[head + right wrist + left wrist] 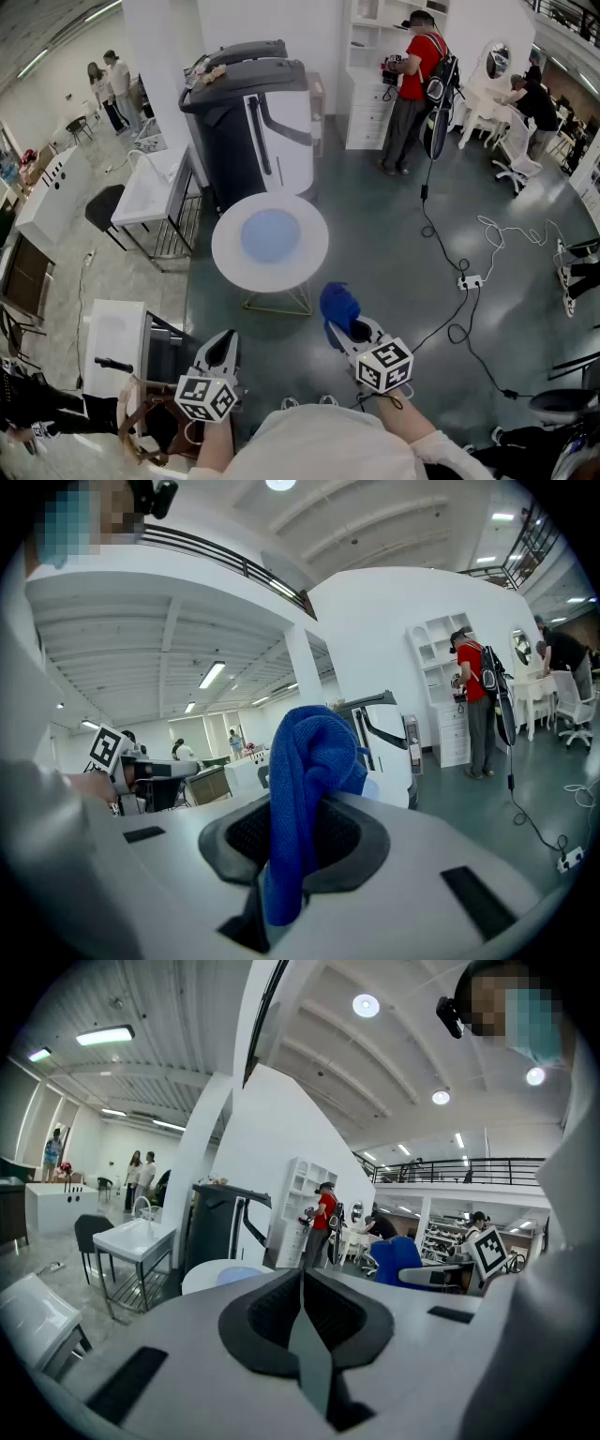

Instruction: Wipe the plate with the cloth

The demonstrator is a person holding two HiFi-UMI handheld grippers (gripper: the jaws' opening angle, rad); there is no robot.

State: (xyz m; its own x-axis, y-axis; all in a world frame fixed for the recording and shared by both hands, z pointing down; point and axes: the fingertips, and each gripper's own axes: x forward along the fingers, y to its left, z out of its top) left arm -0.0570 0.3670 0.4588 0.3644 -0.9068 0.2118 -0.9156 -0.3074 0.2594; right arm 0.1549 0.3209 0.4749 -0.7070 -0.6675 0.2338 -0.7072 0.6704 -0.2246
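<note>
Ahead, the round white desk (225, 264) carries the pale blue plate (270, 234), well apart from the right gripper (354, 328), whose jaws clamp the blue cloth (337, 305) and should press its loose end flat there, while the left gripper (223, 347) has its jaws pinched together, empty.

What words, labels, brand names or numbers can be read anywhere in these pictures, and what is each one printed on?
None: no word, number or brand name can be read in any view.
The marker cube at the left and the marker cube at the right bear only black-and-white square patterns, not letters or numbers.
Any print on the distant white shelves is too small to read.
</note>
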